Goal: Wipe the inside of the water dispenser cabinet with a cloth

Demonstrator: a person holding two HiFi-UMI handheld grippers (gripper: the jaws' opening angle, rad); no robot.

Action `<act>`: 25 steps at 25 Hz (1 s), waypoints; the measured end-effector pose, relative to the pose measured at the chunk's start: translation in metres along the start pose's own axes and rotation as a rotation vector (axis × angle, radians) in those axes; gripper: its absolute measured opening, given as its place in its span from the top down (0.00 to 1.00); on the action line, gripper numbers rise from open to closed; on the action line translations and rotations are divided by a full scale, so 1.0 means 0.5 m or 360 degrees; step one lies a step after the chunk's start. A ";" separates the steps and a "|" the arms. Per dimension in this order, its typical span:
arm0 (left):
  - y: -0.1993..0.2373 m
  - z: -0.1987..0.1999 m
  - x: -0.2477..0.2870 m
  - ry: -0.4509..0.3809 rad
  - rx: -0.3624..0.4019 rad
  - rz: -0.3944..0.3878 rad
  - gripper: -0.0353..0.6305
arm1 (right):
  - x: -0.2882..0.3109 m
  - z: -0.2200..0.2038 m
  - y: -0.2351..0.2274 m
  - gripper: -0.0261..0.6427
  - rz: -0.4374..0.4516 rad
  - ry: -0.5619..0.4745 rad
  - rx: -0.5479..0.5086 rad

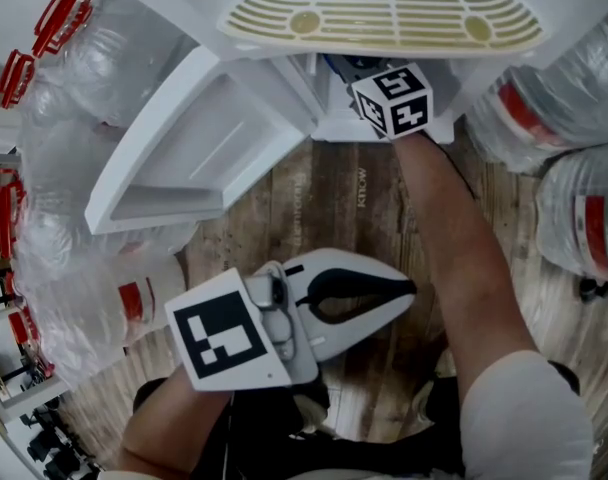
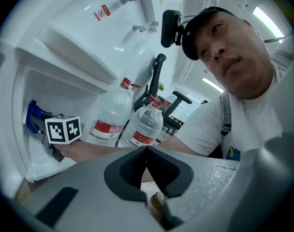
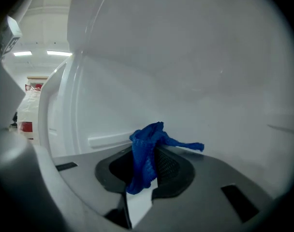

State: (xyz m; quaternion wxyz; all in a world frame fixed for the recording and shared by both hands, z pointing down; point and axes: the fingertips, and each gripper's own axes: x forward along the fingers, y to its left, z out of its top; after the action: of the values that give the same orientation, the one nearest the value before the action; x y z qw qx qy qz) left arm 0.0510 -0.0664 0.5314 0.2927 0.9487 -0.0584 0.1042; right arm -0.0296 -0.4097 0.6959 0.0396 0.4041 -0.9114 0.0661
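Observation:
The white water dispenser stands below me, its slotted drip tray (image 1: 384, 16) on top and the lower cabinet door (image 1: 199, 138) swung open to the left. My right arm reaches into the cabinet; only the right gripper's marker cube (image 1: 392, 98) shows in the head view. In its own view the right gripper (image 3: 152, 146) is shut on a blue cloth (image 3: 146, 153), close to the white inner wall (image 3: 185, 71). The left gripper view shows that cloth (image 2: 33, 115) and cube (image 2: 63, 129) inside the cabinet. My left gripper (image 1: 411, 288) hangs shut and empty above the floor, outside the cabinet.
Large water bottles with red caps are stacked to the left (image 1: 74, 118) and right (image 1: 559, 98) of the dispenser; two more (image 2: 144, 124) show in the left gripper view. Wood-plank floor (image 1: 324, 208) lies in front of the cabinet. The open door juts out on the left.

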 end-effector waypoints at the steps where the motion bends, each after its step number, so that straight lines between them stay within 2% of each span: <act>1: -0.001 0.000 0.000 0.0000 -0.0001 -0.0002 0.94 | -0.003 -0.001 0.007 0.87 0.0013 0.0000 -0.0007; 7: -0.006 0.003 0.000 -0.0001 0.0004 -0.0016 0.94 | -0.038 -0.005 0.063 0.87 0.0096 -0.0025 -0.0034; 15: -0.013 0.005 0.006 0.0001 0.0004 -0.0025 0.94 | -0.092 -0.017 0.112 0.85 0.0288 -0.0035 -0.0096; 17: -0.013 0.005 0.009 0.0002 0.0009 -0.0025 0.94 | -0.099 -0.006 0.094 0.85 0.0265 -0.0056 -0.0081; 19: -0.014 0.004 0.011 0.0005 0.0014 -0.0024 0.94 | -0.104 0.016 0.063 0.85 0.0181 -0.0102 -0.0045; 22: -0.016 0.002 0.012 0.0009 0.0018 -0.0017 0.94 | -0.095 0.055 0.024 0.85 0.0041 -0.0141 -0.0082; 25: -0.018 0.003 0.012 0.0008 0.0013 -0.0014 0.94 | -0.075 0.085 0.004 0.86 -0.0004 -0.0156 -0.0053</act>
State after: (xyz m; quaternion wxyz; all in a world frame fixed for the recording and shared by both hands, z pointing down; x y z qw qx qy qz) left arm 0.0587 -0.0603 0.5269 0.2895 0.9499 -0.0531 0.1054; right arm -0.0066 -0.3873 0.6489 0.0017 0.4072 -0.9128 0.0311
